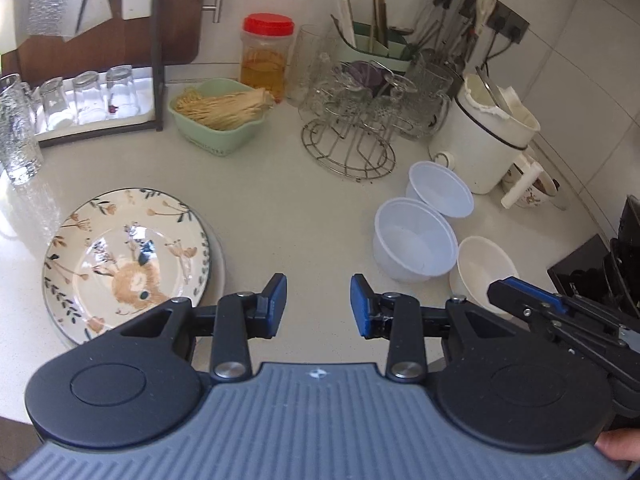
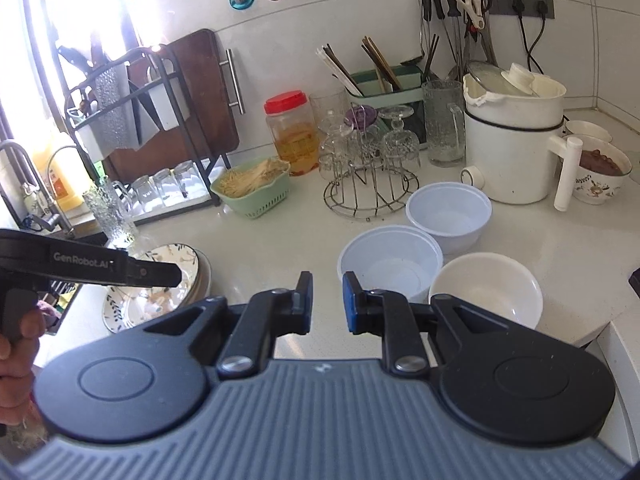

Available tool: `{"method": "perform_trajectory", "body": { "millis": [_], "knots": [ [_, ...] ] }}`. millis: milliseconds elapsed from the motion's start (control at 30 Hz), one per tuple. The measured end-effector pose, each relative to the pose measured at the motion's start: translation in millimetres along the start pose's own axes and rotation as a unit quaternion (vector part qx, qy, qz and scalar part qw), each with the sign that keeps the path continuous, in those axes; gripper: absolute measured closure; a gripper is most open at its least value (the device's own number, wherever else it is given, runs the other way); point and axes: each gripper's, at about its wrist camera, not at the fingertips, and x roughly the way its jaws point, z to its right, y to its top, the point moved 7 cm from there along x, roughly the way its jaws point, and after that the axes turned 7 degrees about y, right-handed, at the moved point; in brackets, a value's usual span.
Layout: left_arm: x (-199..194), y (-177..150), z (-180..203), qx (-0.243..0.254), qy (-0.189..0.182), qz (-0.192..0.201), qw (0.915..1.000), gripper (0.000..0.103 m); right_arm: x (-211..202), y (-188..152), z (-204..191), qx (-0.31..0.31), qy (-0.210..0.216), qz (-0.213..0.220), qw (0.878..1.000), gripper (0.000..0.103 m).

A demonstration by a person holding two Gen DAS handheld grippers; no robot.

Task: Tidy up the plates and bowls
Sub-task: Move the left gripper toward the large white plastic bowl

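From the left wrist camera, a round plate (image 1: 128, 264) painted with a tan deer and leafy sprigs lies flat on the pale worktop (image 1: 288, 208), stacked on at least one more plate whose grey rim shows beneath its right edge. Well apart to the right stand three bowls in a cluster: two white plastic bowls (image 1: 416, 240) just beside each other and a cream bowl (image 1: 486, 272) nearest the edge. The left gripper (image 1: 319, 306) hangs above bare worktop between plate and bowls, tilted downward, its blue-padded fingers (image 1: 276, 304) spread apart with nothing between them. The right gripper (image 1: 516, 294) reaches in from the right over the cream bowl's rim; whether it touches the bowl cannot be told. A fingertip of the person's right hand (image 1: 618, 446) shows at the lower right. From the right wrist camera, the same three bowls sit ahead and to the right: the far plastic bowl (image 2: 448, 216), the near plastic bowl (image 2: 390, 264) and the cream bowl (image 2: 486, 288), all upright and empty. The right gripper (image 2: 327, 302) points between them and the plates, its fingers (image 2: 351, 304) a narrow gap apart, gripping nothing. On the left, the left gripper (image 2: 176, 274) hangs over the deer plate (image 2: 160, 288), held by the person's left hand (image 2: 18, 344).
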Motion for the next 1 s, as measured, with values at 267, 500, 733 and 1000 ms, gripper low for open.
{"method": "perform_trajectory", "body": {
  "millis": [267,500,733,1000],
  "knots": [
    [30.8,11.0,30.4,0.032,-0.026,-0.008,0.9991,0.062,10.2,-1.1,20.2,0.006,-0.009,0.003,1.0,0.083],
    [53.8,9.2,41.2,0.066,-0.039,-0.026,0.9967,0.05,21.3,-4.9,25.5,0.008,-0.018,0.009,1.0,0.06],
    [79.6,20.3,49.1,0.057,-0.067,-0.043,0.9952,0.05,32.8,-5.7,43.2,0.027,-0.041,0.015,0.999,0.049],
    [119.0,26.4,65.0,0.041,-0.101,-0.061,0.9921,0.05,46.1,-12.5,53.3,0.054,-0.061,0.017,0.997,0.049]
  ]
}}
